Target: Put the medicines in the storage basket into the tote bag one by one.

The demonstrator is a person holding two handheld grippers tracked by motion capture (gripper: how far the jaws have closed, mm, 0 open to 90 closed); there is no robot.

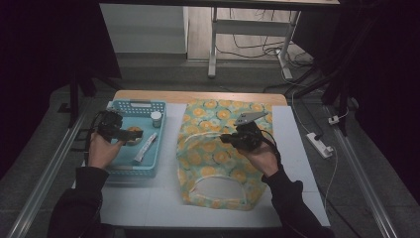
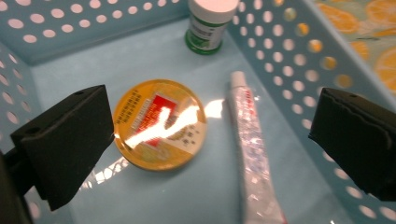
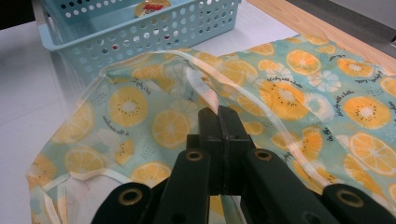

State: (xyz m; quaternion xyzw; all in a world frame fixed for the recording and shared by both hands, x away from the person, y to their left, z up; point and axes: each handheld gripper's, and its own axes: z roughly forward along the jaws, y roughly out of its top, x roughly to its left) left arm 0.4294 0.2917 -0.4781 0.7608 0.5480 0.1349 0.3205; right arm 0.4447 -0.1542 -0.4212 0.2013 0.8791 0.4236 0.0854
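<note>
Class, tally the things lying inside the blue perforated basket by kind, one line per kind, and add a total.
Round yellow tin with red label: 1
White squeeze tube: 1
White-capped bottle with green label: 1
Total: 3

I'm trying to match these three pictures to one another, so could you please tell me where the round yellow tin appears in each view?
High view: the round yellow tin lies in the blue basket at left, just beyond the left gripper.
Left gripper view: left of centre, between the open jaws, beside the white tube.
Right gripper view: top edge, inside the basket.
Shared landmark: the blue basket.
</note>
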